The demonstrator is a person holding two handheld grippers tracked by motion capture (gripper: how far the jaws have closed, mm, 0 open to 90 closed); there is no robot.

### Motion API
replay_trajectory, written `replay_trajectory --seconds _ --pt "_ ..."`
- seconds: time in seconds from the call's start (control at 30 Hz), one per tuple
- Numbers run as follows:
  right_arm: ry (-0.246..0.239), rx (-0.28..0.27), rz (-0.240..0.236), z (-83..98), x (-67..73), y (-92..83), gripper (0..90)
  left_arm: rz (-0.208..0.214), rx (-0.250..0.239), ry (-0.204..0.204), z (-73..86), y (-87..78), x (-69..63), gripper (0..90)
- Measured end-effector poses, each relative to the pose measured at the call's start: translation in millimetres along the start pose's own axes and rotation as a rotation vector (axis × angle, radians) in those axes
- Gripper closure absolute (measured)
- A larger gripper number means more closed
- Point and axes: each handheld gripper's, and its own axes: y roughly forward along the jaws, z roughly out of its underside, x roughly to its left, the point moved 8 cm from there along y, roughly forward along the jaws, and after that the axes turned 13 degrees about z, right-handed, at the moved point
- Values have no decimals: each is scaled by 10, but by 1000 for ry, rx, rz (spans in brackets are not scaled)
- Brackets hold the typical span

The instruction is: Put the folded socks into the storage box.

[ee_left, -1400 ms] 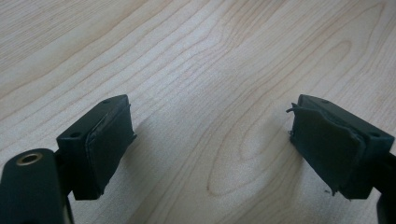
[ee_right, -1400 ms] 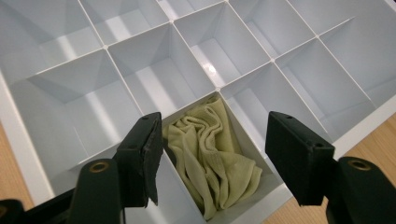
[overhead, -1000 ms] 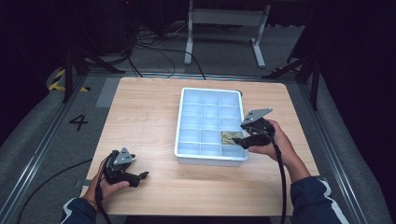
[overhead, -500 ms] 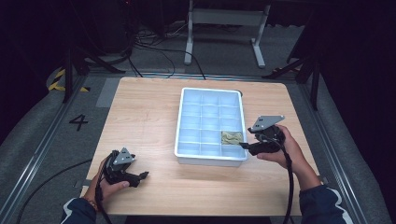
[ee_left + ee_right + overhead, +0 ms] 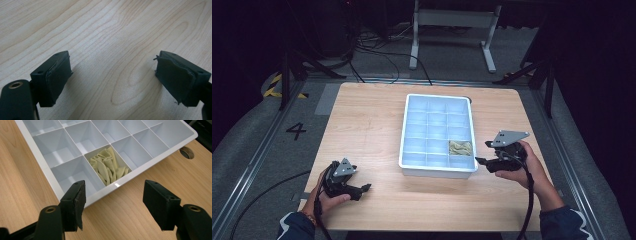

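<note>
- Black jaws of the right gripper (image 5: 113,205) are spread wide with nothing between them, pulled off to the 3 o'clock side of the tray and just beside its wall.
- Compared with the earlier pictures, that gripper has been drawn back from over the tray onto bare wood.
- The left gripper (image 5: 112,80) is also spread and empty, parked low over the table at about 7 o'clock from the tray, well apart from it.
- A crumpled yellowish cloth (image 5: 108,166) is seen sitting in one compartment of the white tray (image 5: 437,172), in the column nearest the right hand, second row from the near edge. The other compartments look empty.
- Looks like the drop is done and the retreat is what's in hand.
- To do it well, the jaws should be kept wide and level while being backed away, so the tray rim isn't clipped and nothing gets snagged.
- The cable is best kept clear of the tray corner too.
- The wooden table (image 5: 372,120) has nothing else on it.
</note>
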Motion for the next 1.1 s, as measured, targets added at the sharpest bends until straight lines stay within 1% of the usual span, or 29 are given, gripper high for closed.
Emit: replay_trajectory --seconds 0.07,0.37,0.63,0.83,0.9,0.93,1.03,1.1 --pt "7 -1 6 43 -12 -33 354 0 0 0 0 0 0 131" --pt "5 1 20 183 -18 -83 355 0 0 0 0 0 0 131" --pt "-7 22 41 348 -13 -79 353 2 -1 0 -1 2 -2 131" --pt "0 37 52 482 -25 -81 354 0 0 0 0 1 0 131" --pt "4 35 53 502 -28 -80 354 1 -1 0 -1 2 -1 131" --pt "7 40 58 553 -32 -77 354 0 -1 -1 0 1 -1 131" --pt "4 45 64 602 -39 -69 354 1 0 0 0 1 -1 131" --pt "12 50 65 650 -42 -61 354 2 0 -1 0 1 -2 131"
